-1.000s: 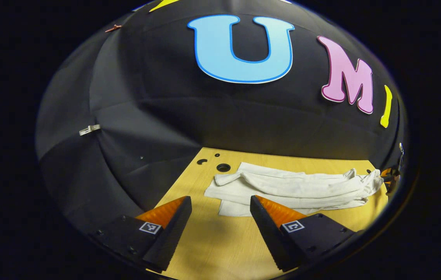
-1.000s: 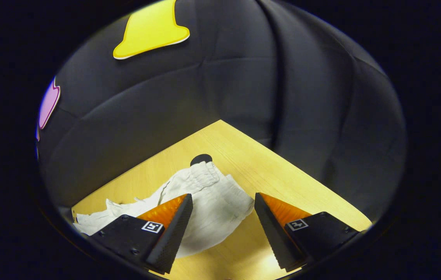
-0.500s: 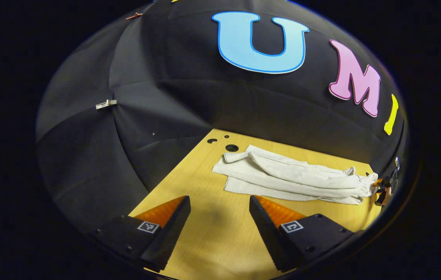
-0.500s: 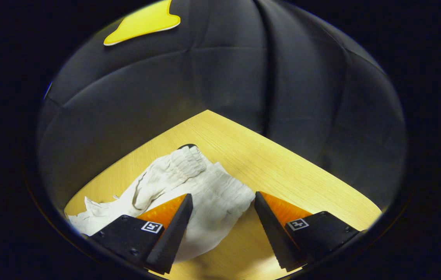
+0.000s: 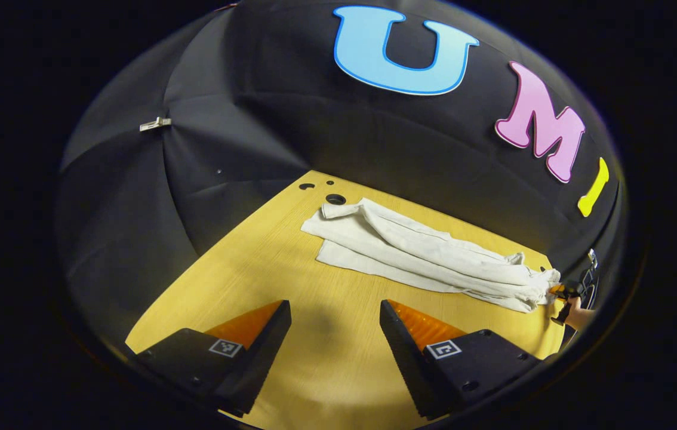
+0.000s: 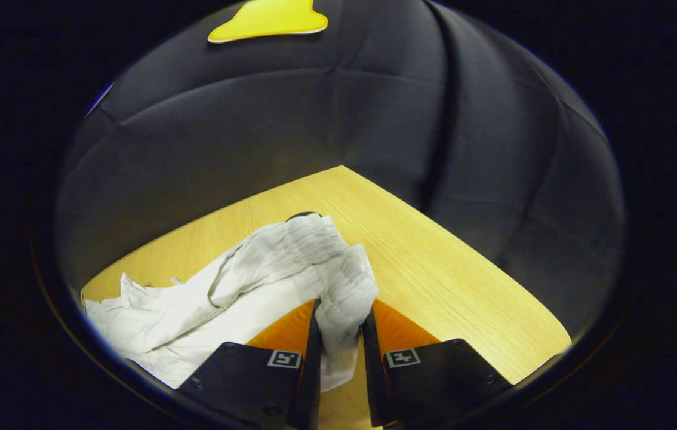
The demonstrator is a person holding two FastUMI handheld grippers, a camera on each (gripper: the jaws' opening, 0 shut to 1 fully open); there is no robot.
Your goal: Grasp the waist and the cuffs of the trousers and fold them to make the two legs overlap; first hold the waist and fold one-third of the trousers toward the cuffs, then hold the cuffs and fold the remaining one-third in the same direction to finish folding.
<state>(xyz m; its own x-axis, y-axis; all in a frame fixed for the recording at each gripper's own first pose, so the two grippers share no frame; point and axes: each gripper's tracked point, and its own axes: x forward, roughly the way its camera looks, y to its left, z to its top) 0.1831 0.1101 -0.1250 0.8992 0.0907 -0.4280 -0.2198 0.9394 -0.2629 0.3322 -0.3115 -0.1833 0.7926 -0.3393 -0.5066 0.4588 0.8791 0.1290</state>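
Item: white trousers [image 5: 422,257], lying lengthwise on the wooden bench [image 5: 267,263], legs roughly overlapped, cuffs [image 5: 329,218] near the bench's round holes [image 5: 335,199].

Right tool [image 6: 338,334]: clenched on the gathered elastic waist [image 6: 338,286].

Left tool [image 5: 335,325]: released, jaws spread above bare bench, well short of the cuffs.

Risks: the pinch takes a narrow bunch of waistband; lifting may drag the upper leg out of line or drop a layer. Loose wrinkles could spoil the one-third fold.

Markings: no garment label readable; square coded tags on both tools, not legible.
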